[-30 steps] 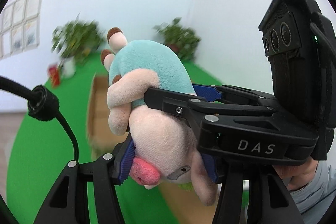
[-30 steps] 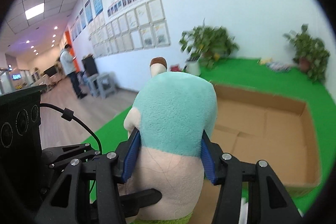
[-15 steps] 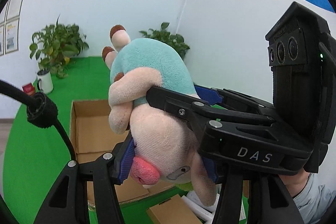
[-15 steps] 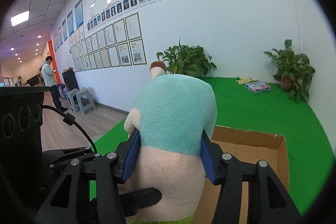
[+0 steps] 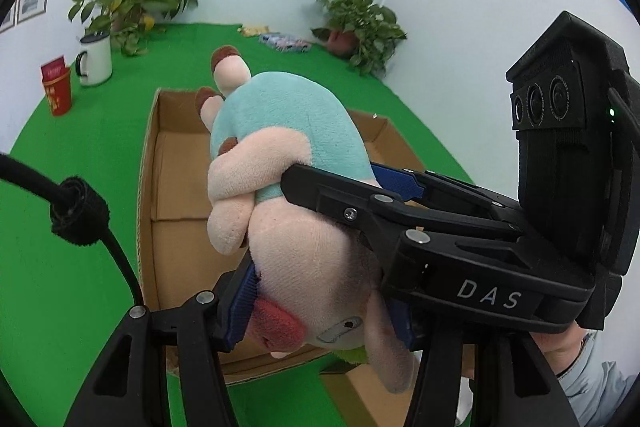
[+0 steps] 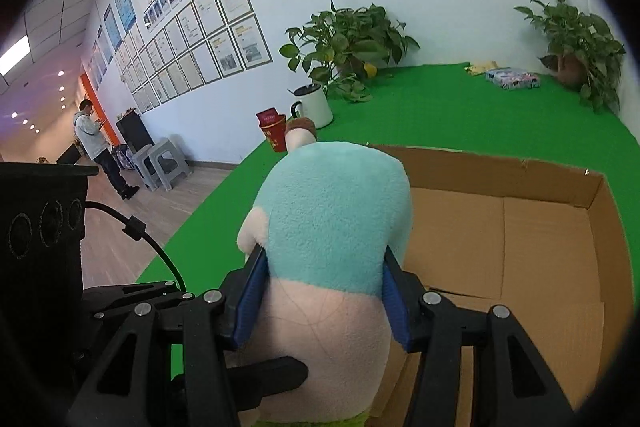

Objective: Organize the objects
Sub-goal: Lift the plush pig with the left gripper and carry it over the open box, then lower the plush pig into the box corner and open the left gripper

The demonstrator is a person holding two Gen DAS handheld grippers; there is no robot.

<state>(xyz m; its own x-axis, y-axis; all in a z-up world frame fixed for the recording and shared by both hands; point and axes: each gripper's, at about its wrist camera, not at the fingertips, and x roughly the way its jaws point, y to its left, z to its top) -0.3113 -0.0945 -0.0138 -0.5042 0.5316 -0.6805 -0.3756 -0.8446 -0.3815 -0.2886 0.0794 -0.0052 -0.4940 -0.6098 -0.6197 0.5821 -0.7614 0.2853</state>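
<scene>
Blue pads on both sets of jaws press into one soft plush pig toy (image 5: 292, 211), so both jaws are closed on it and hold it up in the air. In the left wrist view, the left gripper (image 5: 320, 311) squeezes the toy's pink head at the bottom middle of the frame, with its red cheek by the left pad. The right gripper (image 5: 400, 195) comes in from the right side of that frame and squeezes the toy's body, where the pale pink meets the light teal. It has the letters DAS on it, and a hand (image 5: 560, 343) in a grey sleeve holds it at the lower right. In the right wrist view, the right gripper (image 6: 320, 299) holds the toy (image 6: 332, 227) in the middle of the frame, with the teal part pointing up and away. The toy's brown-tipped feet stick out at the far end. Just behind and under the toy sits an open cardboard box (image 5: 148, 163), and the toy hangs over its near part. In the right wrist view the box (image 6: 600, 227) fills the right side. The box sits on a green mat (image 6: 440, 107). Farther back on the mat, at the upper left of the left wrist view, stand a white mug (image 5: 94, 59) and a red cup (image 5: 58, 87). Two leafy plants (image 6: 348, 39) stand by the white wall. Far at the left of the right wrist view, a person (image 6: 96, 147) stands on a wooden floor.
</scene>
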